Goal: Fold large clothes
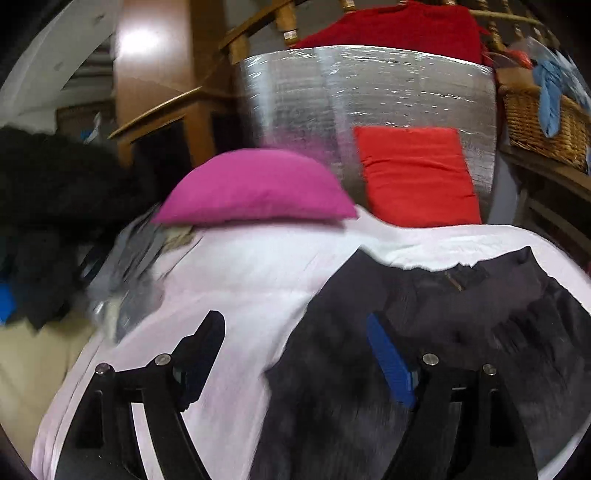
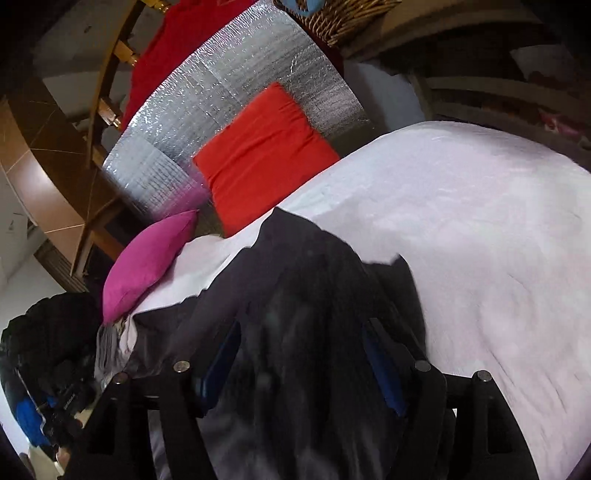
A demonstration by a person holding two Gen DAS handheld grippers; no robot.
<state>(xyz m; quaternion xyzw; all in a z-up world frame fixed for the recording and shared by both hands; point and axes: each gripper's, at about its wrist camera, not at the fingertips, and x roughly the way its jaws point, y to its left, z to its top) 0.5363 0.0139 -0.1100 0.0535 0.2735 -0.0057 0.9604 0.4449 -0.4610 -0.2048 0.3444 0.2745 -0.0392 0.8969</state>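
The left gripper (image 1: 295, 354) has its fingers (image 1: 389, 363) spread wide, with nothing between them; one sits over the white sheet (image 1: 240, 280), the other over the edge of the dark garment (image 1: 461, 314). Whether either touches the cloth is lost in blur. The right gripper (image 2: 301, 365) also has its fingers (image 2: 382, 373) apart, and a ridge of the dark garment (image 2: 303, 295) rises between them; the blue pads stand on either side of the fabric, but the blur hides whether they pinch it.

The garment lies spread on the white sheet (image 2: 461, 221) of the bed, its far edge near the pillows. Beyond the garment, a magenta pillow (image 1: 258, 192) rests on the sheet. Beside it, an orange-red cushion (image 1: 417, 173) leans against a silver foil panel (image 1: 351, 85). A red cloth (image 1: 399, 26) hangs above the panel. Right of the panel sits a wicker basket (image 1: 535, 122) with blue fabric in it. Left of the garment, past the bed's edge, lies a heap of dark clothes (image 1: 48, 206).
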